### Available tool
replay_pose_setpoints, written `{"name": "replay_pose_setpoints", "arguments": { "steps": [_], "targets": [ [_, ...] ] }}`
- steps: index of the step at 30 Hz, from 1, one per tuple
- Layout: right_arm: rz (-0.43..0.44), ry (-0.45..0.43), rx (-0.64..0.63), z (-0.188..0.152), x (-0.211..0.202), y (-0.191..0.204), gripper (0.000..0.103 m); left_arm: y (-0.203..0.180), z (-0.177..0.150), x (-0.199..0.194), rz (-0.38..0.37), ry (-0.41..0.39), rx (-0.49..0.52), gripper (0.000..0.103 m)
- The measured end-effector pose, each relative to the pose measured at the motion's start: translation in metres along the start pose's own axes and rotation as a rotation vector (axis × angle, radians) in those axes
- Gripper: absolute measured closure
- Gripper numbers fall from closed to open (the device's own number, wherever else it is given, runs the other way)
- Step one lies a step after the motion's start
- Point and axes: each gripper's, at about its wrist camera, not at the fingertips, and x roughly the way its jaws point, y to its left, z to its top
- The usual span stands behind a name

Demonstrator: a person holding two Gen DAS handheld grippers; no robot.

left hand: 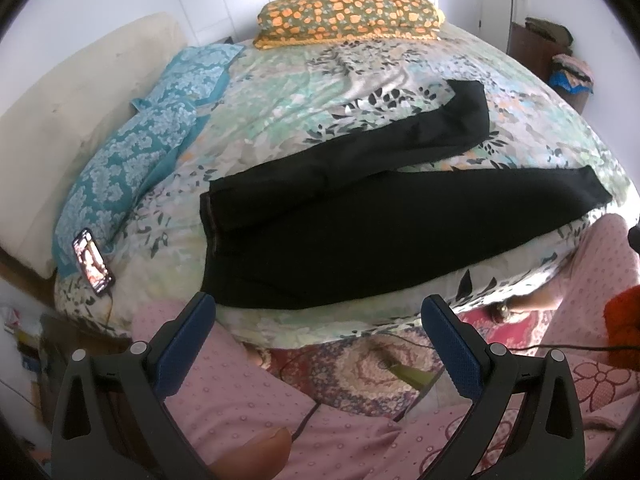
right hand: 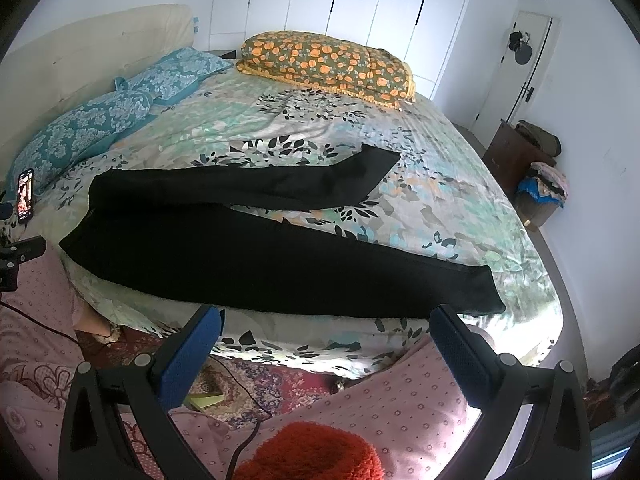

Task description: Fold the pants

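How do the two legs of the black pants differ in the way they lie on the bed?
The near leg lies along the bed's front edge; the far leg angles away toward the orange pillow. The near leg runs almost straight; the far leg bends near its cuff. Both are black, flat, and joined at the waist, with both grippers open and touching neither.

White walls [right hand: 600,128], white wardrobe doors [right hand: 360,4], cream headboard [right hand: 100,52], floral-covered bed [right hand: 460,184], patterned rug [right hand: 272,376], bright daylight.
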Motion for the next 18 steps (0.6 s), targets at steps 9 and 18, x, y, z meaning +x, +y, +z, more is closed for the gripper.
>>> {"name": "replay_pose_setpoints", "arguments": {
  "steps": [9,18],
  "targets": [
    [0.018,0.019,0.006,0.000,0.008,-0.001,0.000,-0.001,0.003,0.008,0.001,0.024,0.009,0.000],
    [0.061,-0.046,-0.043,0.010,0.018,0.001,0.000,-0.016,0.048,0.021,0.046,-0.111,0.104,0.000]
  ]
}}
